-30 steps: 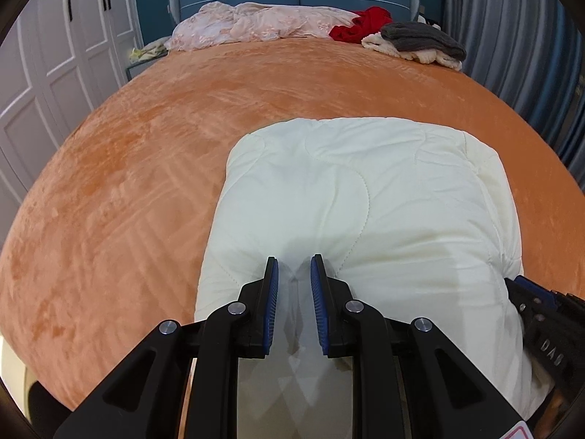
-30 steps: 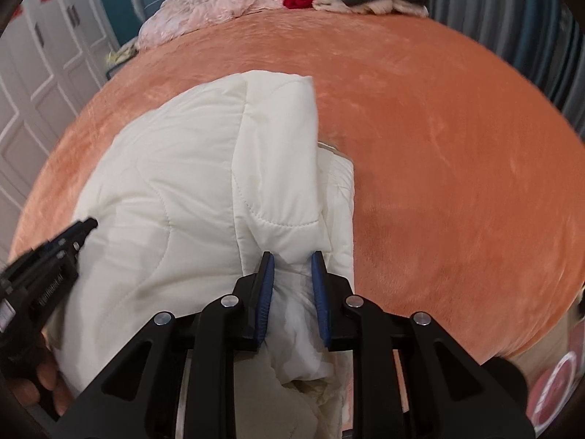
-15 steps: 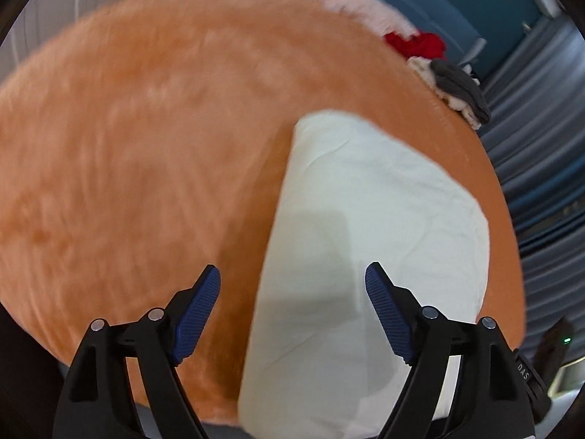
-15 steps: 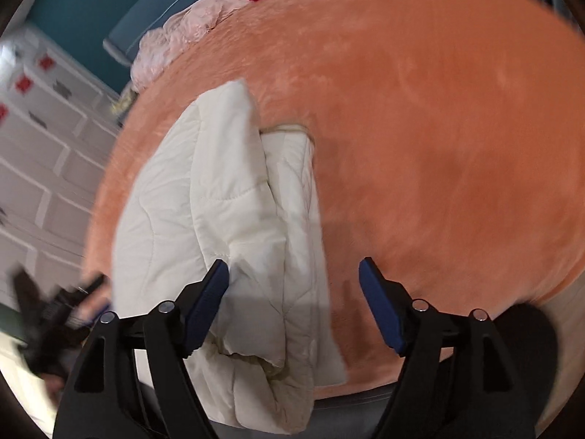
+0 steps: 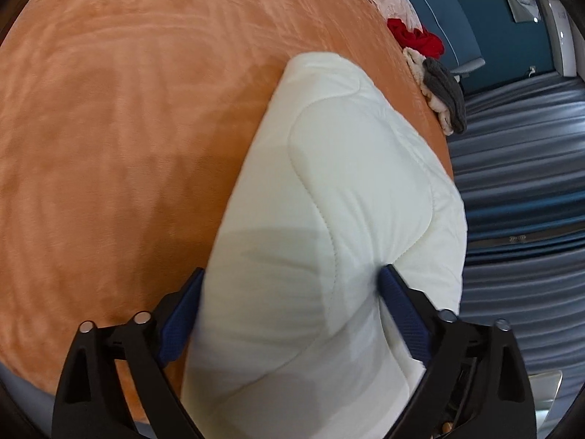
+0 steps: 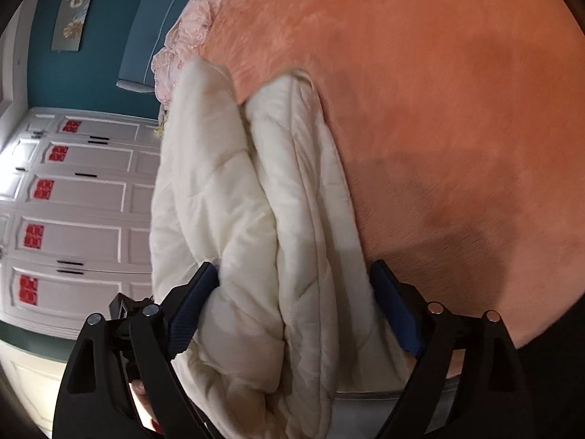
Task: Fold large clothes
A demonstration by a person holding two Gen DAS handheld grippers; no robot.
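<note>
A cream quilted garment (image 5: 347,164) lies folded into a thick bundle on the orange bed cover (image 5: 128,109). My left gripper (image 5: 292,270) straddles the bundle's near end, its jaws still opening, with the padded cloth filling the gap between the blue pads (image 5: 179,314). In the right wrist view the same garment (image 6: 226,201) shows its stacked folded layers. My right gripper (image 6: 292,265) straddles that end, jaws also opening, the layers between its pads (image 6: 393,314). Neither pair of pads visibly pinches the cloth.
A red cloth (image 5: 413,38) and a grey and cream heap (image 5: 444,87) lie at the bed's far end, beside a pink garment (image 6: 182,44). Blue curtains (image 5: 519,183) hang past one side of the bed, white wardrobe doors (image 6: 80,201) past the other.
Both grippers were shut on folds of the garment and have since spread wide. Both have rolled and sunk, and now straddle the bundle's ends.
</note>
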